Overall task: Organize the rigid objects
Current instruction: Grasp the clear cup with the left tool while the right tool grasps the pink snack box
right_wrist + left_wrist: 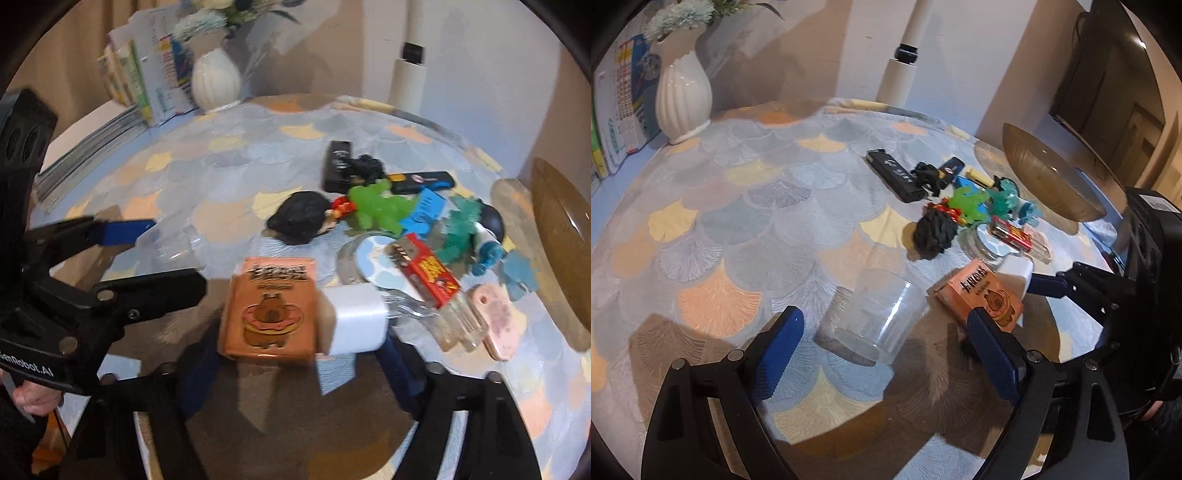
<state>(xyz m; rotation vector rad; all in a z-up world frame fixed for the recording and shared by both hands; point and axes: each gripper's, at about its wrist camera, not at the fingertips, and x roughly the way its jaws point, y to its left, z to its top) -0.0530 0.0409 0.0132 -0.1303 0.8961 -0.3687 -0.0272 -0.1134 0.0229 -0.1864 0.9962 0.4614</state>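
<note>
In the left wrist view a clear glass tumbler (871, 317) stands upright on the patterned cloth, between the blue pads of my left gripper (884, 321). The jaws are open, with a gap on each side of the glass. An orange box with a cartoon animal (269, 310) and a white charger cube (354, 317) lie side by side between the fingers of my right gripper (299, 363). Its pads stand close beside them, blurred. Seen from the left wrist, the right gripper (1034, 291) has one blue pad next to the charger cube (1015, 271).
Behind the box lies a heap: a black lump (299, 218), a green toy (376, 206), a red pack (428, 273), a glass dish (354, 266), a black lighter (894, 175) and a pink piece (498, 317). A wooden bowl (1049, 177) stands right, a white vase (683, 96) and booklets (147, 74) far left.
</note>
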